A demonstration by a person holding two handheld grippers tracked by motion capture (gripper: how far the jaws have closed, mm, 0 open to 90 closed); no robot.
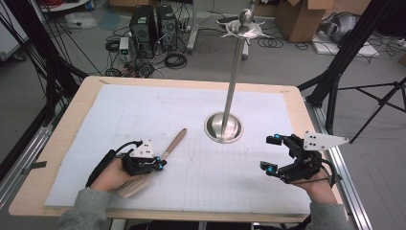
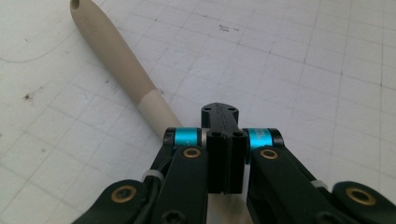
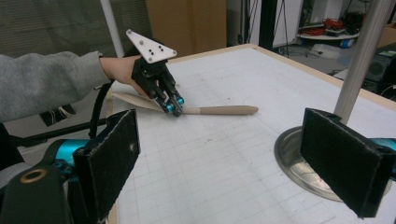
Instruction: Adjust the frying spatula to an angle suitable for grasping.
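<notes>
White gridded mat covers the table [image 1: 62, 143]. A steel stand [image 1: 223, 127] rises mid-table. The spatula [image 1: 173, 143] lies left of it, its neck clamped by the left tongs [image 1: 162, 164]. The right tongs [image 1: 269, 154] hover wide open, gripping nothing.

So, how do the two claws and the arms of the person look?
Both claws are black, with turquoise rings at the finger joints and brass-coloured rivets. The left claw and the right claw each carry a grey three-cornered plate with small holes, and a black cable trails from each. The right claw's pads are flat, black and rough. The sleeves are grey.
</notes>
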